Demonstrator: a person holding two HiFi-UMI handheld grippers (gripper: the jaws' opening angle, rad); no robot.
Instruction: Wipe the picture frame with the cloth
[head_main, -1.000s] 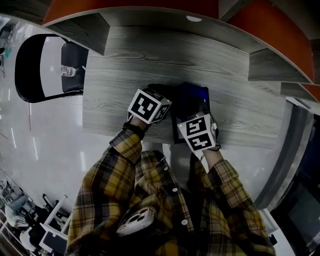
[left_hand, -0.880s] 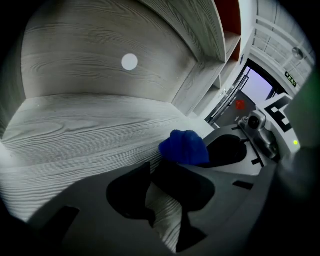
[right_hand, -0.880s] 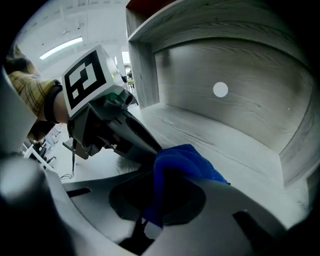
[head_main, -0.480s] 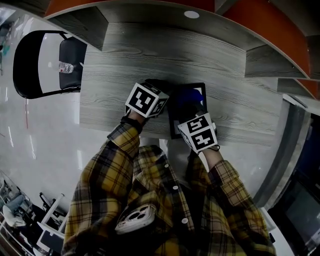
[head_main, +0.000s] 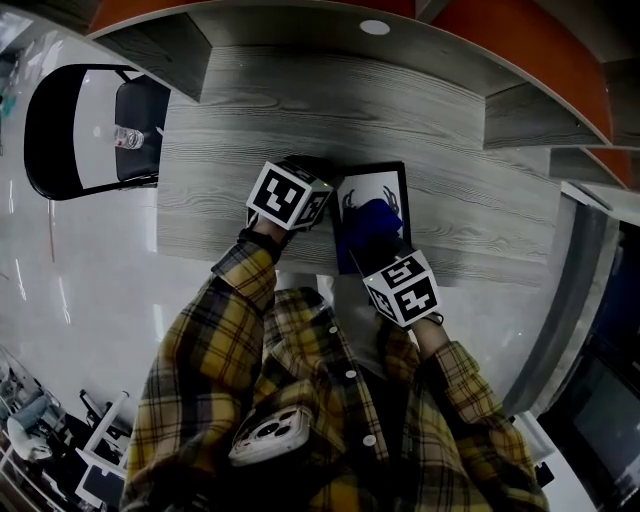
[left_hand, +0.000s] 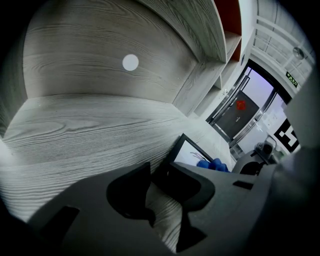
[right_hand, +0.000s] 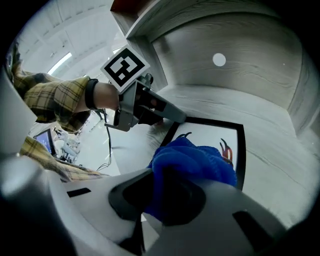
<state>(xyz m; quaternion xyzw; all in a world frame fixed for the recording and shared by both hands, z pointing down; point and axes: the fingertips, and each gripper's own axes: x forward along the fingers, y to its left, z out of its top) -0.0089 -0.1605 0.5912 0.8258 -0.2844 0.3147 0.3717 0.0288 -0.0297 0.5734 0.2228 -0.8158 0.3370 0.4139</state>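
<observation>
Picture frame (head_main: 370, 185) may skid if left gripper (left_hand: 160, 172), pinching its corner, slips as right gripper (right_hand: 159, 197) pushes its clamped cloth (right_hand: 195, 160).

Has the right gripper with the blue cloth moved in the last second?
Yes. The right gripper, shut on the blue cloth, slid down the black picture frame toward the person.

Frame (head_main: 365, 190) flat on table (head_main: 250, 130); cloth (head_main: 377, 222) atop frame, in R tool (right_hand: 160, 195); L tool (left_hand: 160, 185) on frame's left edge.
</observation>
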